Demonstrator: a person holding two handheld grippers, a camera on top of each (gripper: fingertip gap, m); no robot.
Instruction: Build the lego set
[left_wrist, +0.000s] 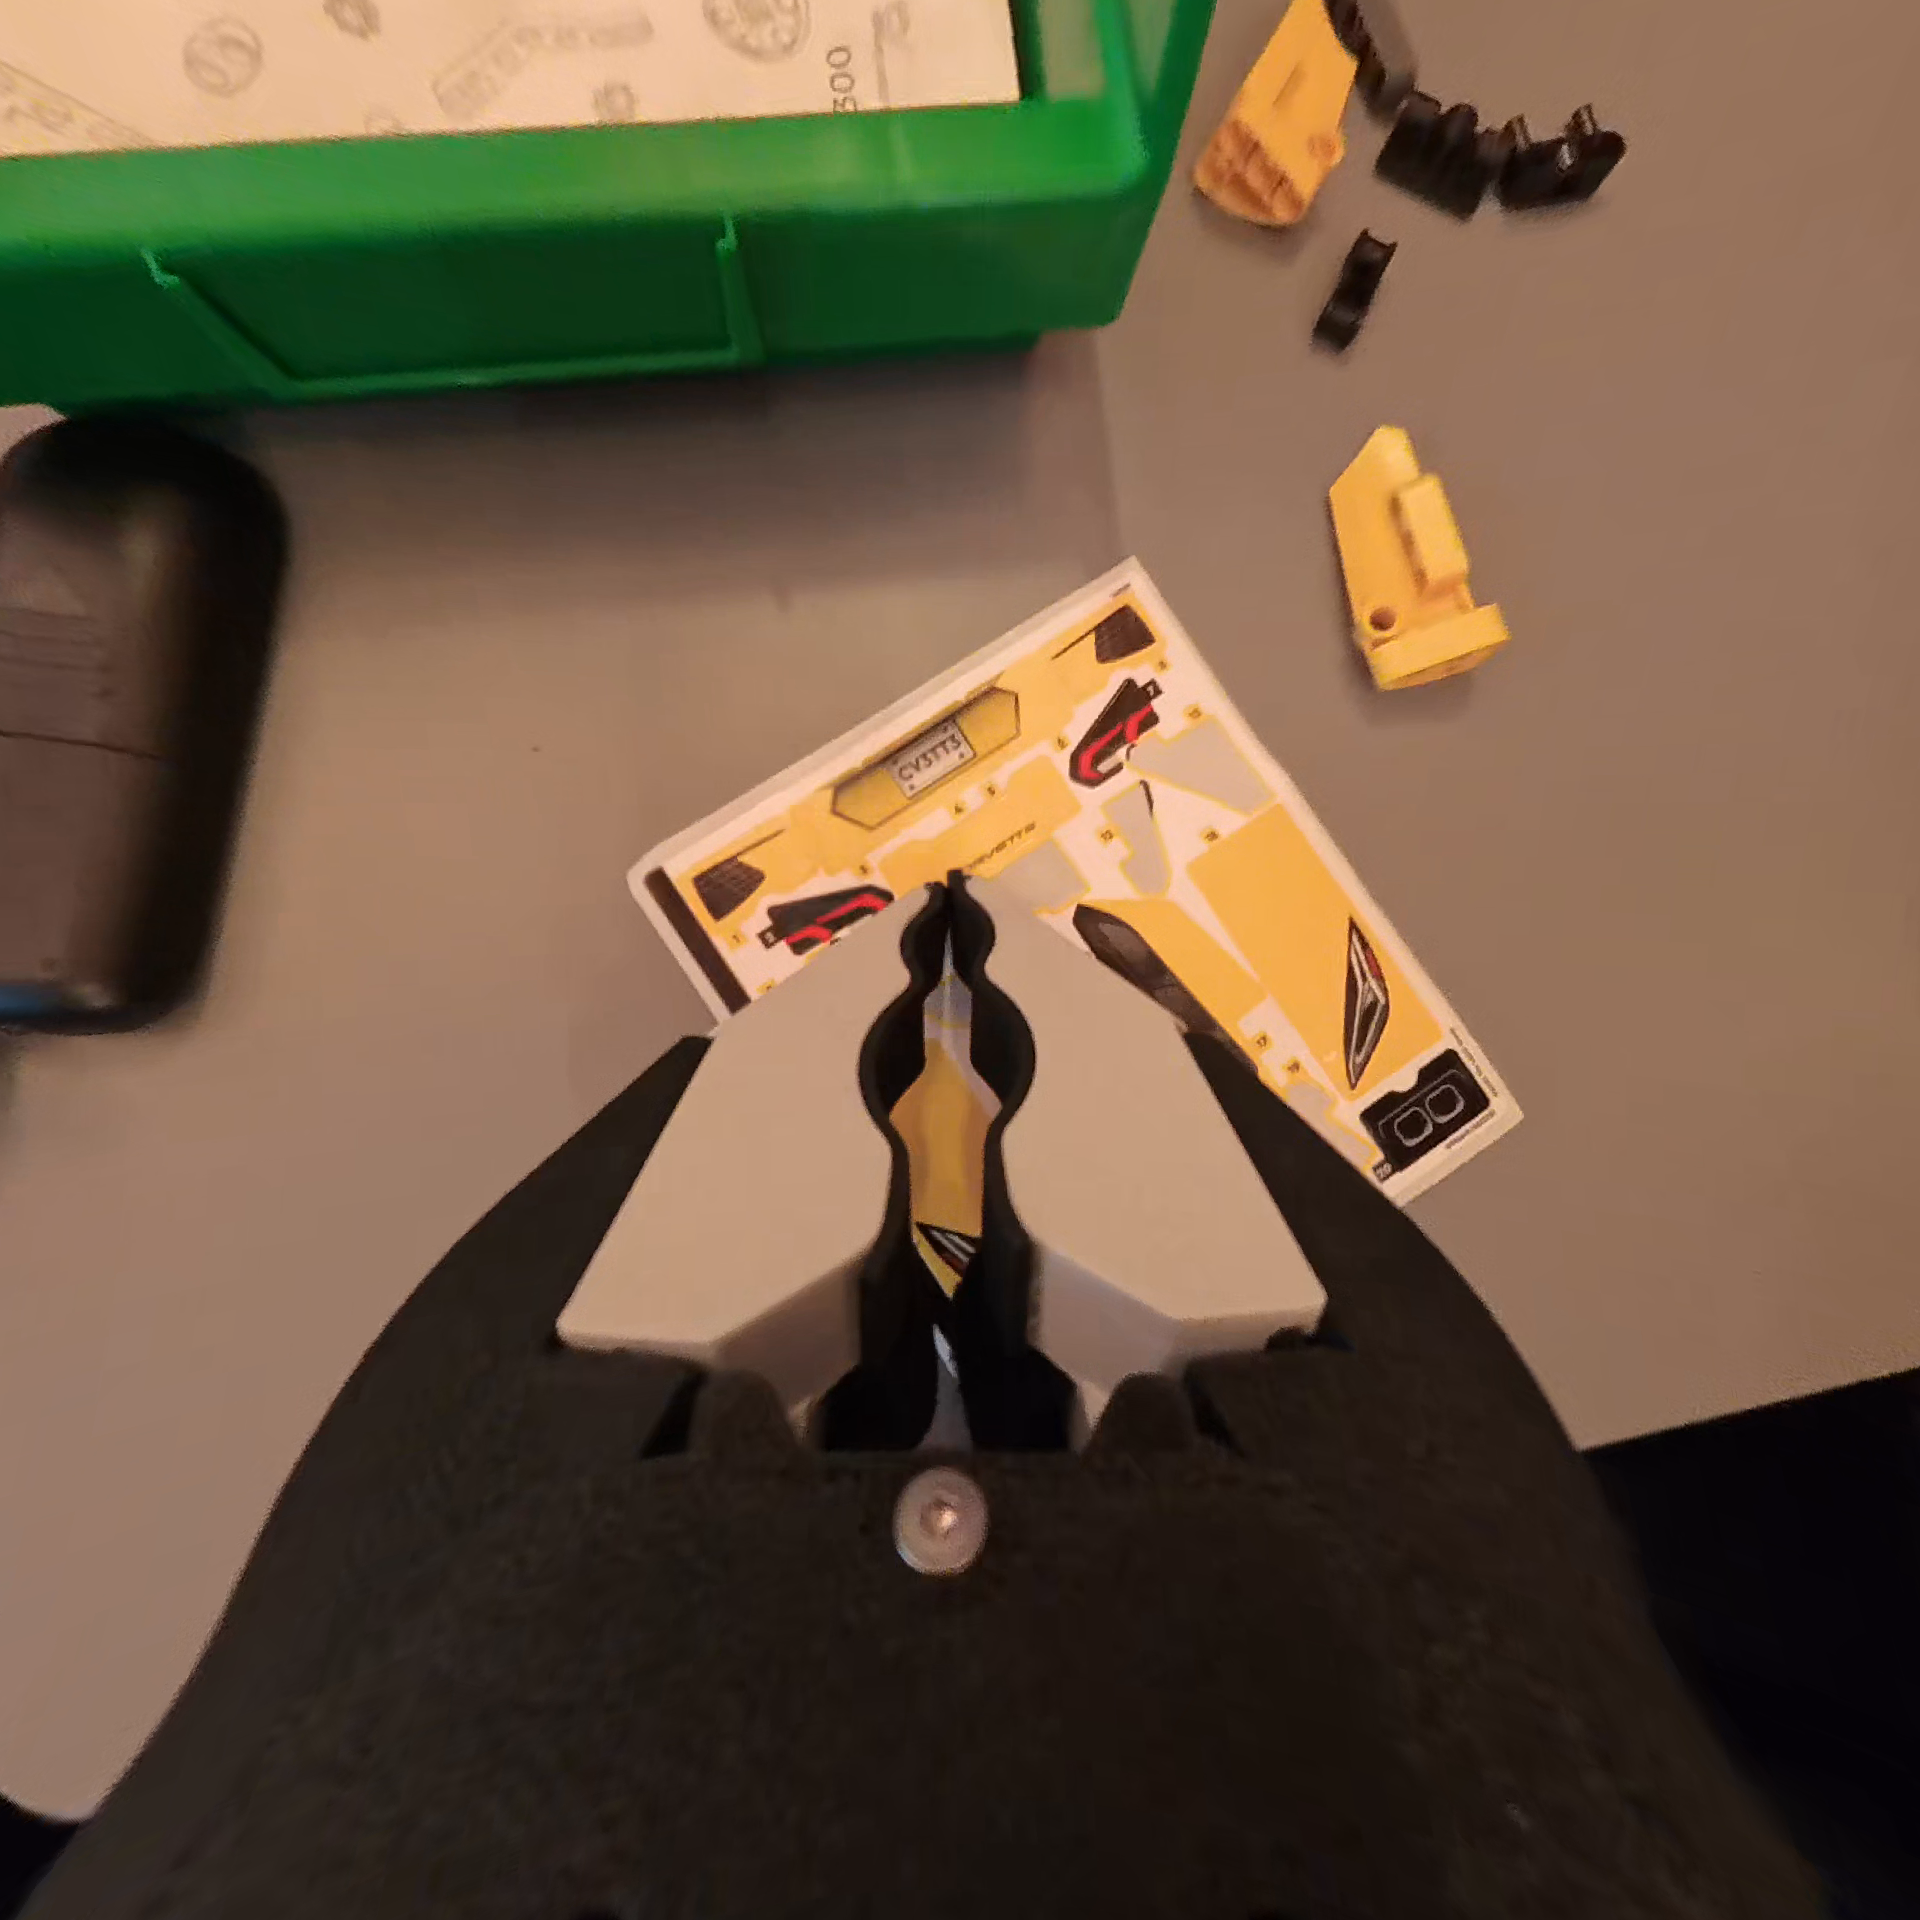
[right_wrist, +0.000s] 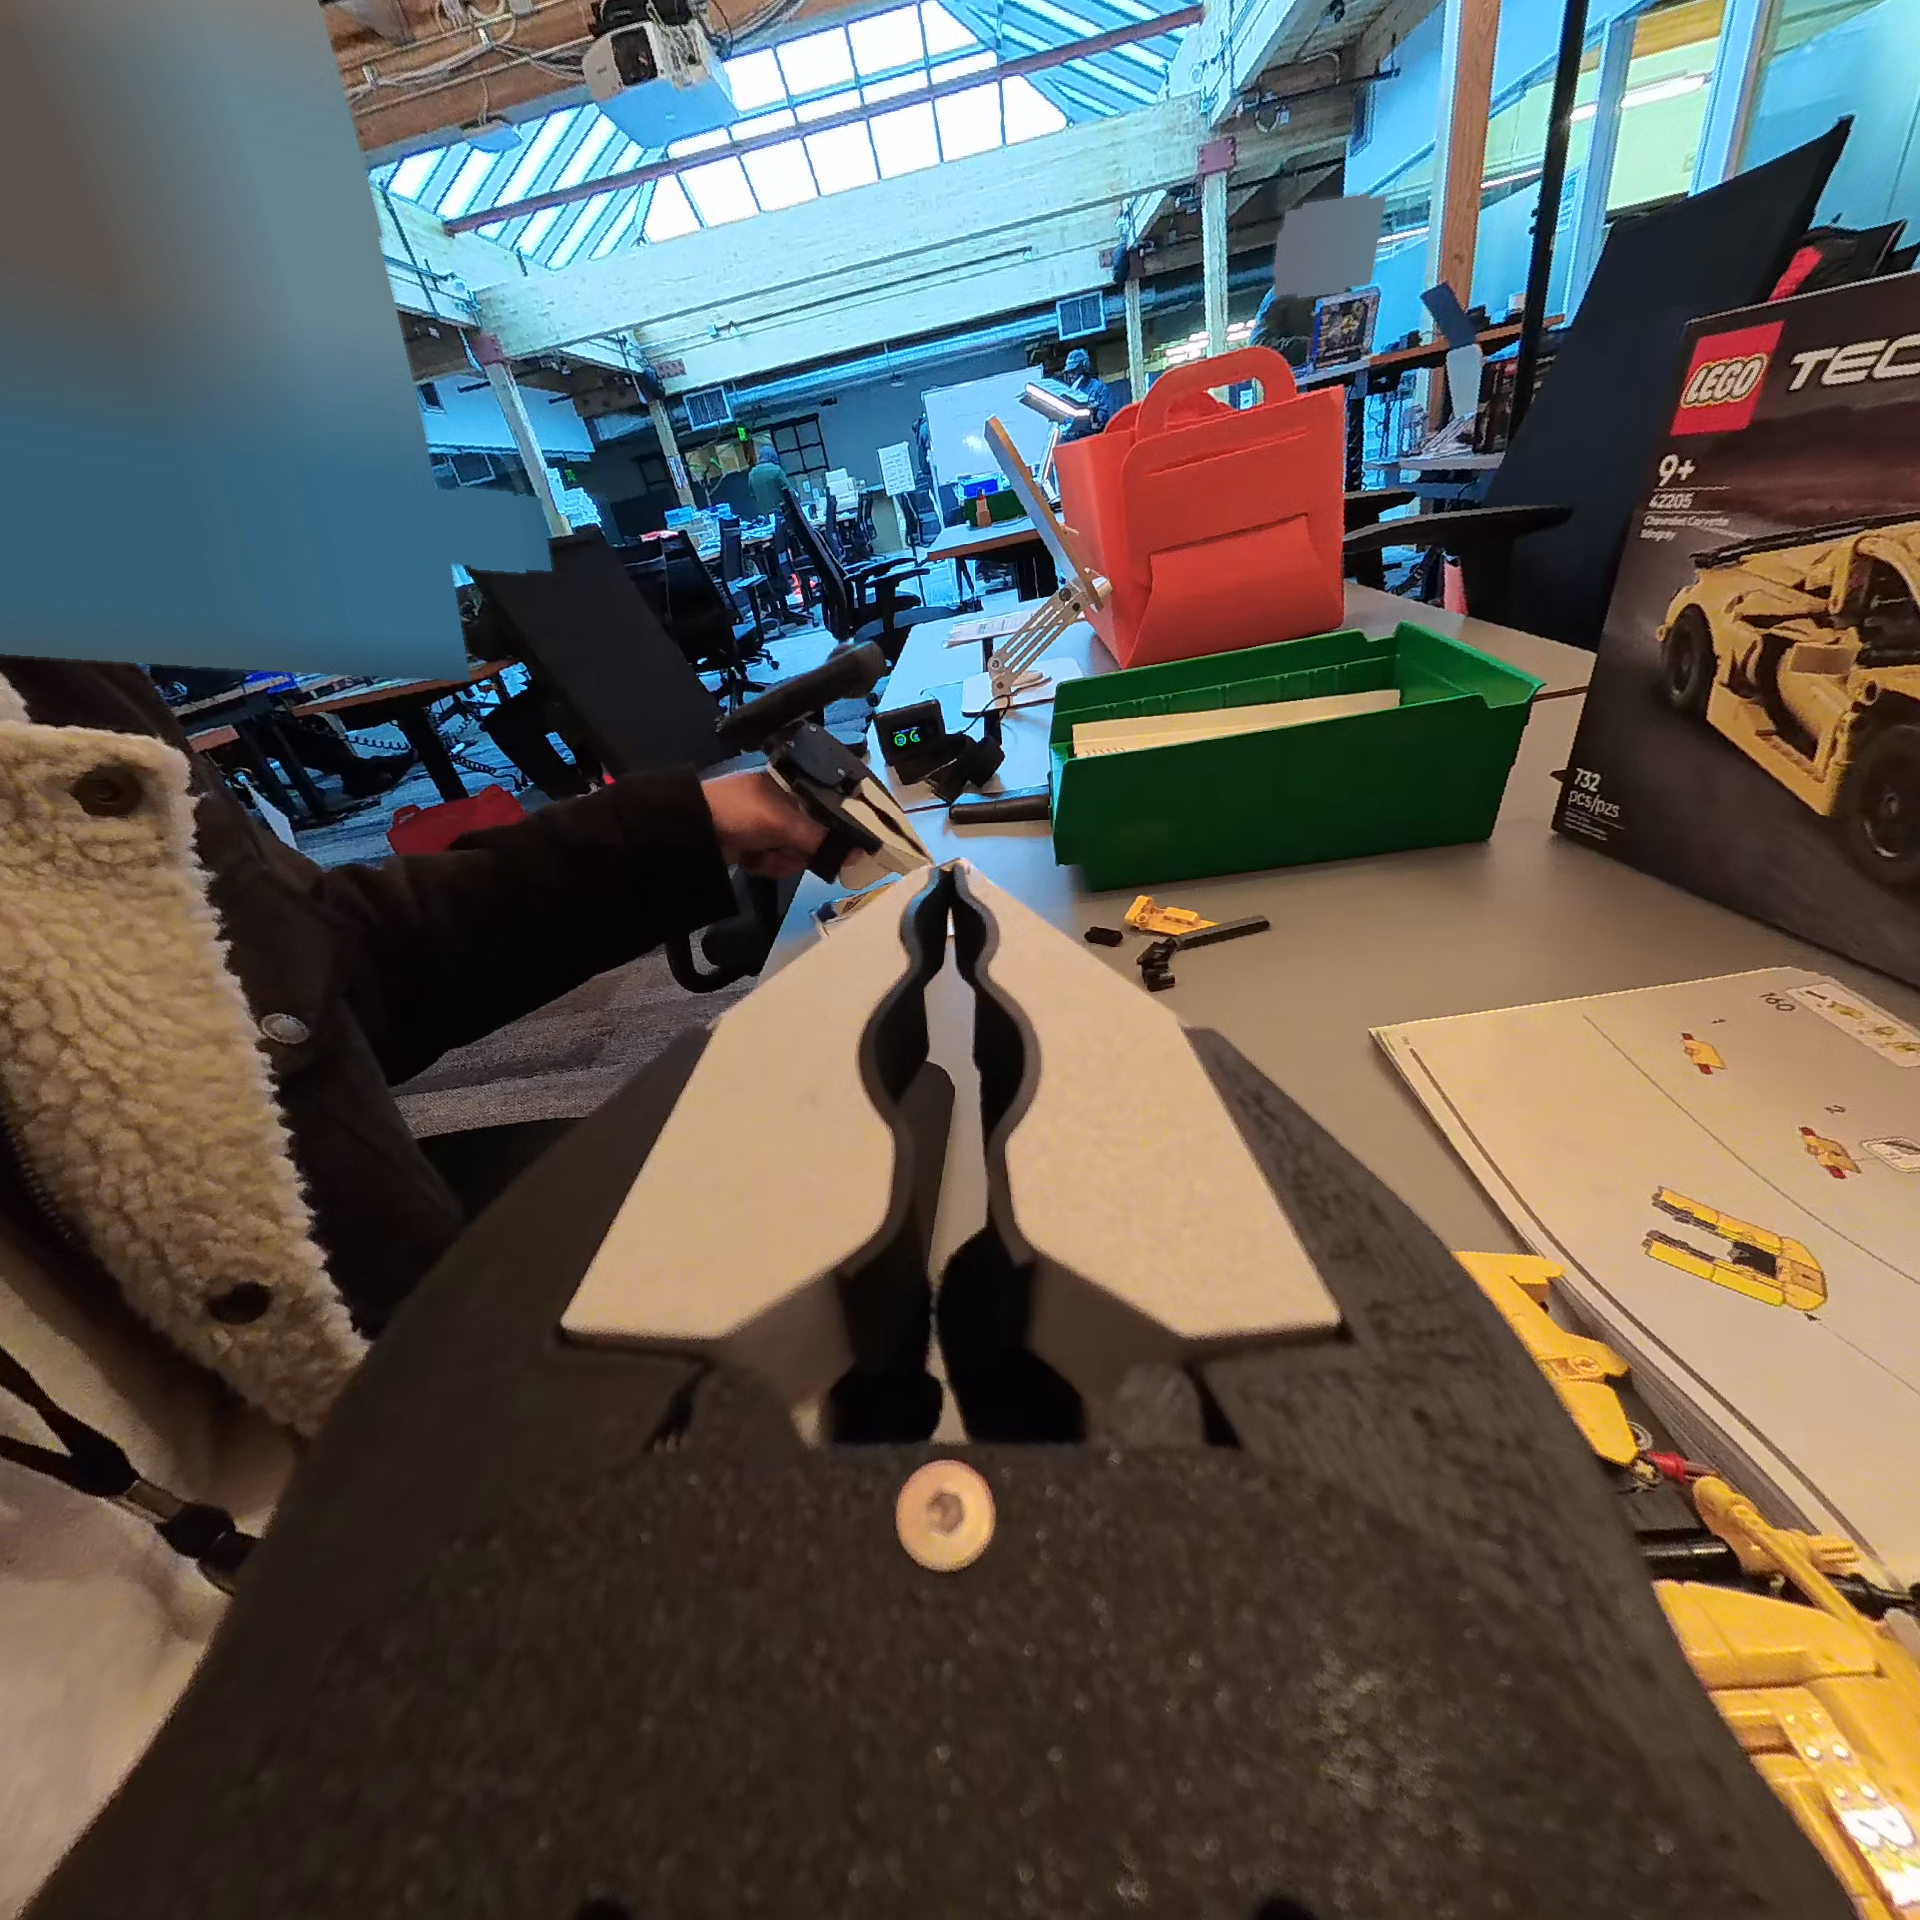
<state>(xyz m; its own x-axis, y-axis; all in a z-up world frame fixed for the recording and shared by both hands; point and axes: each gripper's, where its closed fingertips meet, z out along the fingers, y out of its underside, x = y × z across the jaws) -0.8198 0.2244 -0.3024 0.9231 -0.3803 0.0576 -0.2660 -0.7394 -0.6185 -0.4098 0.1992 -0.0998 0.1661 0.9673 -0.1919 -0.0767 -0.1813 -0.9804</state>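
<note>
The sticker sheet (left_wrist: 1081, 883) lies flat on the grey worktop (left_wrist: 468, 727), just below the green bin (left_wrist: 520, 260). The left gripper (left_wrist: 952, 891) hangs over it, jaws closed with tips meeting; whether they pinch a sticker cannot be told. The right gripper (right_wrist: 948, 883) is raised clear of the worktop, jaws likewise closed on nothing visible.

Judged step: applying stickers to a body panel. The next move calls for a fine pinch at a sticker's edge, then carrying it to the yellow panel (left_wrist: 1413, 571) lying near the sheet's upper right.

Loose black pins (left_wrist: 1475, 145) lie well apart. The instruction booklet (right_wrist: 1683, 1174), set box (right_wrist: 1787, 582) and part-built yellow car (right_wrist: 1797, 1704) sit right. Nothing obstructs.
</note>
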